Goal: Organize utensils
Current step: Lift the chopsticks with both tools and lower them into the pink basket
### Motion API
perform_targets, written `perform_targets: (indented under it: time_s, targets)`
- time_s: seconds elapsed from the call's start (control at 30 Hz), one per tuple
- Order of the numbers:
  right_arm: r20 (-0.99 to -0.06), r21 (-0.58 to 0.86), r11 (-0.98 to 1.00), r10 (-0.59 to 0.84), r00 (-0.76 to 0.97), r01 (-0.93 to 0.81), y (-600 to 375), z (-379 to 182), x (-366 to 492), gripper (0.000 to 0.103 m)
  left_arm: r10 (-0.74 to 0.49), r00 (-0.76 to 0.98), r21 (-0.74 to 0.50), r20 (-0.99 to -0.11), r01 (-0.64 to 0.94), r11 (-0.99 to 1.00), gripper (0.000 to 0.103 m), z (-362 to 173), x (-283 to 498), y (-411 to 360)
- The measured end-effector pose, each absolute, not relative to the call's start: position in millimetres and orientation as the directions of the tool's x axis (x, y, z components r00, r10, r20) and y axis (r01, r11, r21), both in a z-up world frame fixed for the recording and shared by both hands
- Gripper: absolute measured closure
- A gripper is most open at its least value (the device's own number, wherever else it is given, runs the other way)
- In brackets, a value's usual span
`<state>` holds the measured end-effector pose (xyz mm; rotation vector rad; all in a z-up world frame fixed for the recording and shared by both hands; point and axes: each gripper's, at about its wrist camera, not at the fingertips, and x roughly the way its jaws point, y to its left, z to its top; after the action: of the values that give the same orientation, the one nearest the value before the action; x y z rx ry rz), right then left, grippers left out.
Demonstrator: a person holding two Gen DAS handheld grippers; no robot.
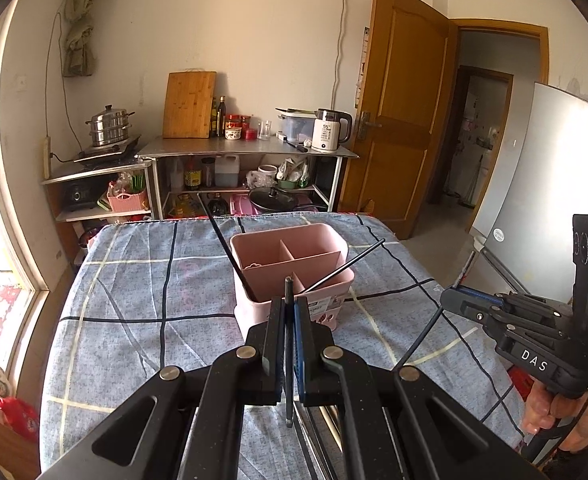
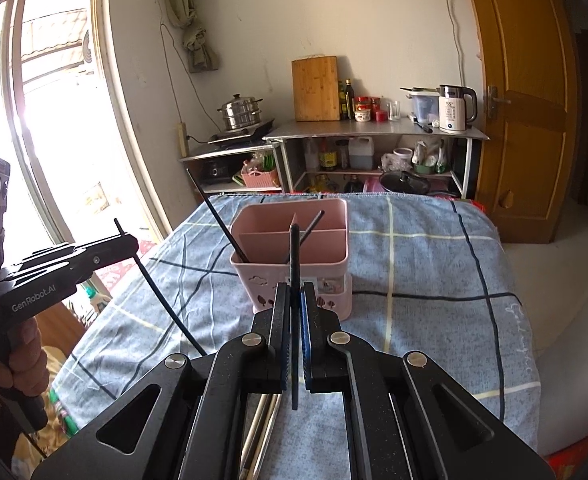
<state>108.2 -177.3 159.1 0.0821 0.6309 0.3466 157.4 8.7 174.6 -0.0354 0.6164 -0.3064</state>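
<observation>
Over blue checked cloth [image 1: 133,280], each jaws pair pinches one black chopstick [image 1: 289,360].

The right gripper [image 2: 296,292] is clamping a black chopstick [image 2: 294,264] just before the pink utensil holder [image 2: 289,256], which is holding two more.

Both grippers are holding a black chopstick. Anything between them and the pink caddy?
Nothing visible. The left gripper and right gripper each clamp a black chopstick above bare checked cloth, short of the pink caddy. Two chopsticks already lean in its near compartments, leaving room.
</observation>
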Motion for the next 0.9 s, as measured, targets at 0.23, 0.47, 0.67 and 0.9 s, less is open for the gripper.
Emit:
perform_targets:
  time_s: [0.23, 0.47, 0.67, 0.9]
  targets:
    - [-0.543, 0.185, 0.935, 0.354, 0.761, -0.303, -176, 172, 115, 0.098, -0.312, 0.765, -0.128, -0.563, 0.292, 0.948, 0.099, 189, 170, 4]
    - [-0.491, 0.193, 0.928, 0.373, 0.787, -0.319, -170, 198, 132, 0.098, -0.313, 0.795, -0.129, -0.519, 0.29, 0.948, 0.099, 227, 190, 3]
    - [-0.437, 0.216, 0.92, 0.389, 0.811, -0.326, -166, 221, 152, 0.098, -0.308, 0.823, -0.13, -0.476, 0.281, 0.951, 0.099, 259, 213, 5]
    - [-0.394, 0.223, 0.919, 0.389, 0.833, -0.324, -160, 237, 177, 0.098, -0.297, 0.838, -0.133, -0.458, 0.265, 0.955, 0.099, 272, 244, 8]
